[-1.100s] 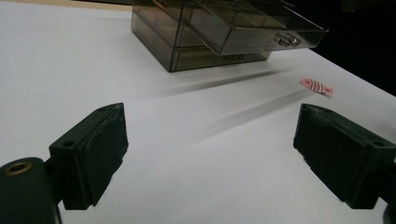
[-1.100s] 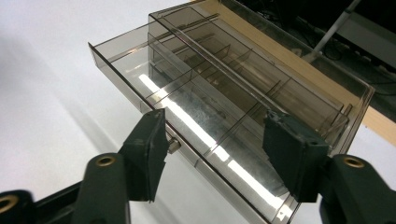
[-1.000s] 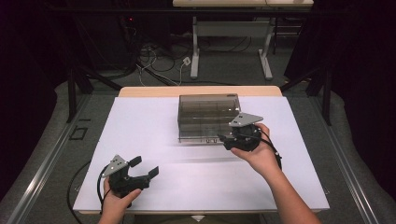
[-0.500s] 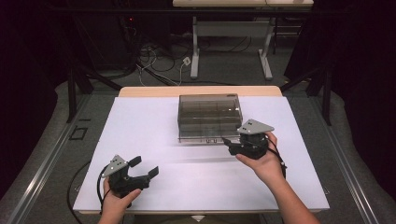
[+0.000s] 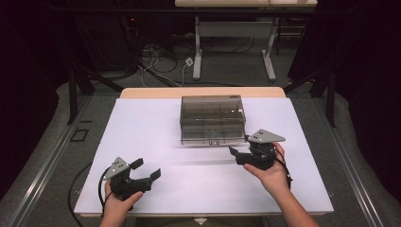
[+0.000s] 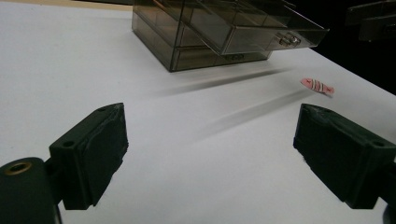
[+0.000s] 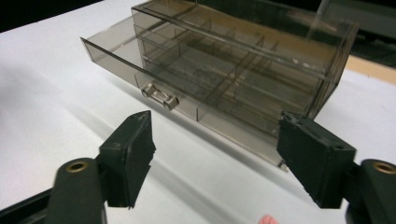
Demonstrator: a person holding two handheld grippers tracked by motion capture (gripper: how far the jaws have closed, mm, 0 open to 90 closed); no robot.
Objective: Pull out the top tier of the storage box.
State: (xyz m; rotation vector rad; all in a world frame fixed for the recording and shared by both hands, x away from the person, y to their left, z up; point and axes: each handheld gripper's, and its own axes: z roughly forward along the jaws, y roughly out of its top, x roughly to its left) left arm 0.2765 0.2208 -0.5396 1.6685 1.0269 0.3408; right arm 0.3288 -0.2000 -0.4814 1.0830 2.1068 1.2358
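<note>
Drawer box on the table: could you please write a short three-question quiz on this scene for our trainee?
1. True or false: every drawer of the drawer box is pushed fully shut.
2. What lies on the white table near the box? A: a small pink striped item. B: a blue cup. C: a metal spoon.
3. How do the jaws of the left gripper stand, and what is between them?

Key
1. False: one drawer with a metal handle is pulled out.
2. A.
3. Open, with nothing between them.
</note>
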